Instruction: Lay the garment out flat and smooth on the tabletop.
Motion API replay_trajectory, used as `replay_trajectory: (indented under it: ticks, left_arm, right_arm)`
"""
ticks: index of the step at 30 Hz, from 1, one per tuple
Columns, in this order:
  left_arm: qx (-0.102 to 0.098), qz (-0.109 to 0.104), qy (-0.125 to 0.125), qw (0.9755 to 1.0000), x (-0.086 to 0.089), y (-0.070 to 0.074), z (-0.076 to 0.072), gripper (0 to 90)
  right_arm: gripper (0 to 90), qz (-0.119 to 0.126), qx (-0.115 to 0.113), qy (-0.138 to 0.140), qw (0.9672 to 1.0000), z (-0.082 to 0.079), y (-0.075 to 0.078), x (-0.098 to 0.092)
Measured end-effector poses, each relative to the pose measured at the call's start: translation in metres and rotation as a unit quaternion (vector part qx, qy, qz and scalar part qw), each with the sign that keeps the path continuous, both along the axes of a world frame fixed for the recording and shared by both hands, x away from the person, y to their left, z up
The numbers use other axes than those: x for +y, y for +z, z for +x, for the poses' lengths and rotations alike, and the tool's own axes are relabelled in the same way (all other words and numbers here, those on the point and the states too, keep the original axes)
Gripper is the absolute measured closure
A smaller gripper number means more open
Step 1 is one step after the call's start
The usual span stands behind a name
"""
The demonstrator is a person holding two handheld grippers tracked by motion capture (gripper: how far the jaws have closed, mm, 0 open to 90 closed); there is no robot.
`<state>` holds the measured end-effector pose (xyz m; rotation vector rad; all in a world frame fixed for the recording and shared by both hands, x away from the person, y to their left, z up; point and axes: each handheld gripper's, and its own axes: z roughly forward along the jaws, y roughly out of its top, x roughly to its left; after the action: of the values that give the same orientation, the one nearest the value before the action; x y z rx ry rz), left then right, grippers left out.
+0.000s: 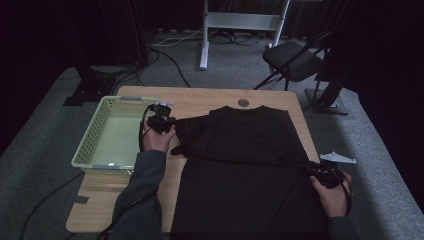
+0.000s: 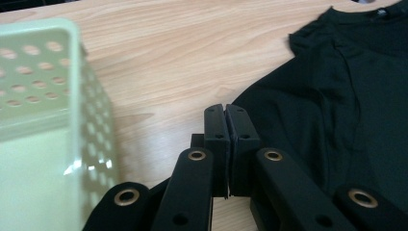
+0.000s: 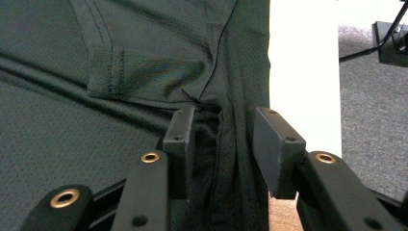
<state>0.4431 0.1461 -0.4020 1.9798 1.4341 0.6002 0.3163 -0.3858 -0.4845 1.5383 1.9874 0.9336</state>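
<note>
Black T-shirt point(image 1: 245, 165) spread flat on wooden table point(image 1: 200, 97), right of pale green basket point(image 1: 107, 135). Left gripper point(image 2: 226, 139) over bare wood by shirt's sleeve; jaws pressed together, nothing between. Right gripper point(image 3: 223, 144) at shirt's right edge; jaws half spread, bunched fabric between, not visibly pinched.

place: recording lab | cues: dark curtains point(image 1: 60, 30), stands point(image 1: 205, 35), floor cables point(image 1: 170, 57)

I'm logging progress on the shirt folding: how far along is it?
Early. Done: the black T-shirt lies flat on the table, its right sleeve folded in across the body. In hand: the left gripper, shut with nothing between the pads, sits by the left sleeve; the right gripper straddles the shirt's side edge, jaws apart. Left: further folds; the basket holds nothing.
</note>
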Motion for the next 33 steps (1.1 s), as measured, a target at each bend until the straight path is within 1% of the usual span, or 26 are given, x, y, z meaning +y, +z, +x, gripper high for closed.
replay_trajectory:
  ticks: [5, 10, 12, 14, 19, 22, 23, 25, 26, 29, 33]
  left_arm:
    - [0.003, 0.001, 0.014, 0.9999, 0.011, 0.003, 0.0, 89.3]
    - [0.003, 0.0, 0.022, 0.9997, 0.019, 0.003, -0.002, 89.3]
    - [0.004, -0.002, 0.024, 0.9997, 0.02, 0.003, -0.003, 89.3]
    - [0.0, -0.001, 0.028, 0.9996, 0.023, 0.004, -0.003, 89.3]
    - [0.003, -0.003, 0.043, 0.9991, 0.03, 0.006, -0.004, 89.3]
    - [0.002, -0.005, 0.047, 0.9989, 0.034, 0.006, -0.005, 89.1]
    - [0.005, -0.006, 0.05, 0.9987, 0.036, 0.006, -0.005, 88.7]
    - [0.002, -0.006, 0.056, 0.9984, 0.037, 0.006, -0.006, 86.0]
    - [0.0, -0.01, 0.057, 0.9983, 0.037, 0.006, -0.007, 82.6]
    - [-0.005, -0.011, 0.054, 0.9984, 0.035, 0.007, -0.008, 76.2]
    - [-0.014, -0.012, 0.039, 0.9991, 0.024, 0.01, -0.011, 72.1]
  right_arm:
    - [60.2, -0.002, 0.0, 0.001, 1.0, 0.0, 0.0, 0.0]
    - [60.0, -0.003, 0.001, 0.001, 1.0, 0.001, 0.0, 0.0]
    - [60.1, -0.004, 0.001, 0.002, 1.0, 0.001, 0.0, 0.0]
    - [59.9, -0.005, 0.001, 0.002, 1.0, 0.001, 0.001, 0.0]
    - [59.8, -0.004, 0.001, 0.003, 1.0, 0.001, 0.0, 0.0]
    - [59.6, -0.003, 0.001, 0.003, 1.0, 0.001, 0.0, 0.0]
    - [59.4, -0.003, 0.001, 0.003, 1.0, 0.001, 0.0, 0.0]
    - [59.0, -0.003, 0.001, 0.003, 1.0, 0.001, 0.0, 0.0]
    - [58.7, -0.003, 0.002, 0.003, 1.0, 0.0, 0.001, 0.0]
    - [58.4, -0.004, 0.003, 0.003, 1.0, 0.001, 0.001, 0.001]
    - [57.9, -0.005, 0.005, 0.003, 1.0, 0.001, 0.001, 0.001]
